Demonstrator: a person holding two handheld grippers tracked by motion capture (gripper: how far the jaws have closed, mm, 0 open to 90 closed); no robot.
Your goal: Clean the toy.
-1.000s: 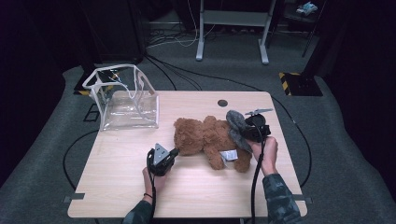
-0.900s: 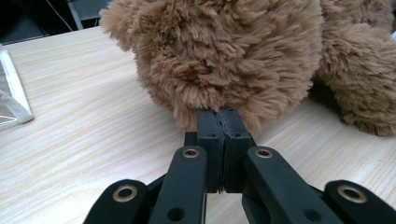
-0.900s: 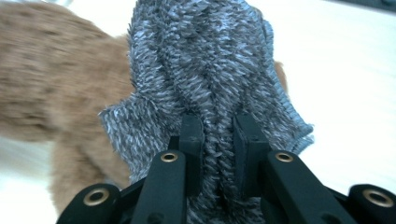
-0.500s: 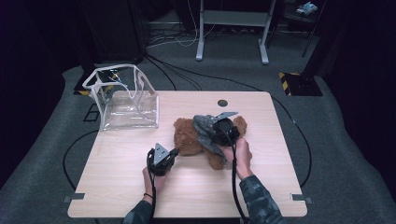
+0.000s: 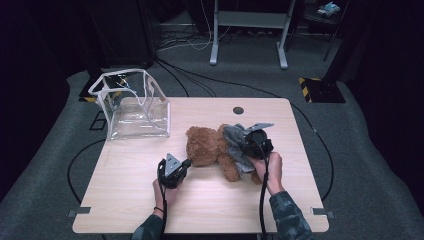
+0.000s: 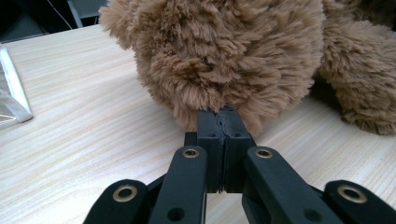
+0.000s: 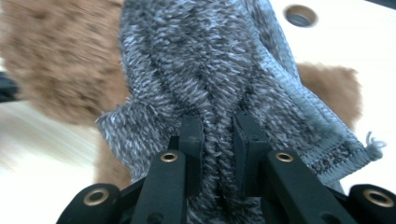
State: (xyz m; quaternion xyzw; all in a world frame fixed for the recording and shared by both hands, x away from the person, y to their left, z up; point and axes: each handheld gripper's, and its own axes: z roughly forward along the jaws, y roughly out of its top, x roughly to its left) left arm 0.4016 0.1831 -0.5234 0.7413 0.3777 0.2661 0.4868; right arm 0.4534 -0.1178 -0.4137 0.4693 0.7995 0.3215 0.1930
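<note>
A brown teddy bear (image 5: 207,147) lies on the wooden table (image 5: 130,185). In the left gripper view its furry head (image 6: 219,51) looms just ahead. My left gripper (image 5: 186,162) is shut, its tips (image 6: 219,115) pressed into the fur at the head's underside; I cannot tell whether a tuft is pinched. My right gripper (image 5: 246,146) is shut on a grey knitted garment (image 5: 236,145), a thick fold of it (image 7: 210,70) squeezed between the pads. The knit drapes over the bear's body, and brown fur (image 7: 331,88) shows behind it.
A clear plastic bag (image 5: 132,105) with white trim stands open at the table's far left corner. A round cable hole (image 5: 238,110) sits near the far edge. Cables trail from both grippers off the near edge.
My right gripper has carried the grey knit leftward, from the bear's right side onto its body. The left gripper and the bear have stayed put.
</note>
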